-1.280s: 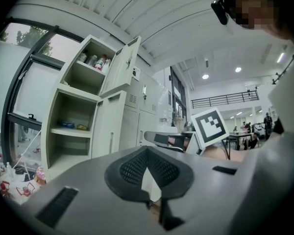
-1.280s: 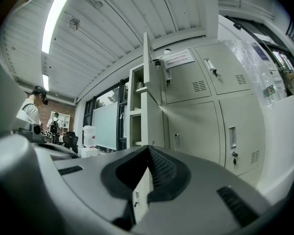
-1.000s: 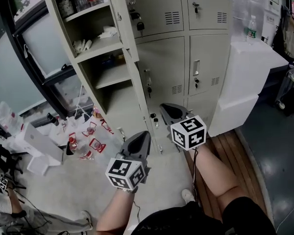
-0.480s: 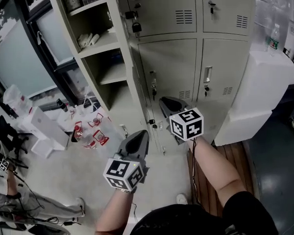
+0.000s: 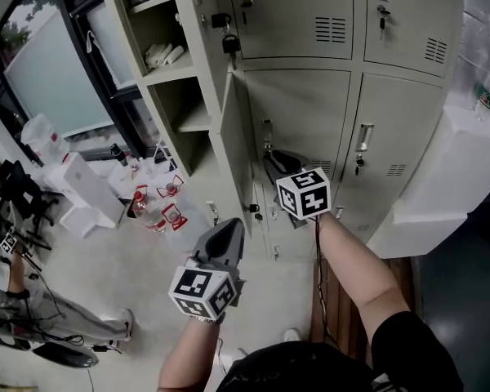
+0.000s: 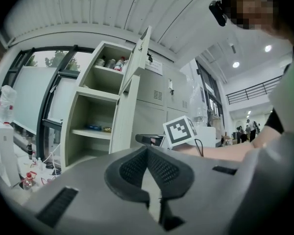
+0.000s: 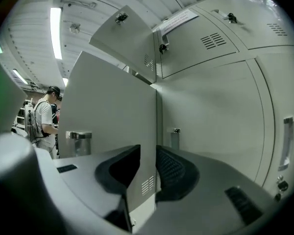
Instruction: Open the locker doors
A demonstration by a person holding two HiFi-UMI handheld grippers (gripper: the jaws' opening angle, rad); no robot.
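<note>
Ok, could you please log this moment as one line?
right gripper: jaws just opening, astride ajar locker door edge, unclamped | left gripper: shut, empty

The left gripper (image 6: 147, 152) fills the lower centre of the frame, its two dark textured jaws meeting at the tips with nothing between them. Beyond it stands the locker cabinet (image 6: 157, 94), whose left column has its upper door (image 6: 141, 53) and lower door (image 6: 123, 116) swung open, exposing small bottles (image 6: 112, 62) in the top compartment and a shelf (image 6: 90, 133) below. The right gripper (image 6: 139, 139), with its marker cube (image 6: 180, 131), lies level, and its jaws, which have just been opening, are at the lower door's free edge.
</note>
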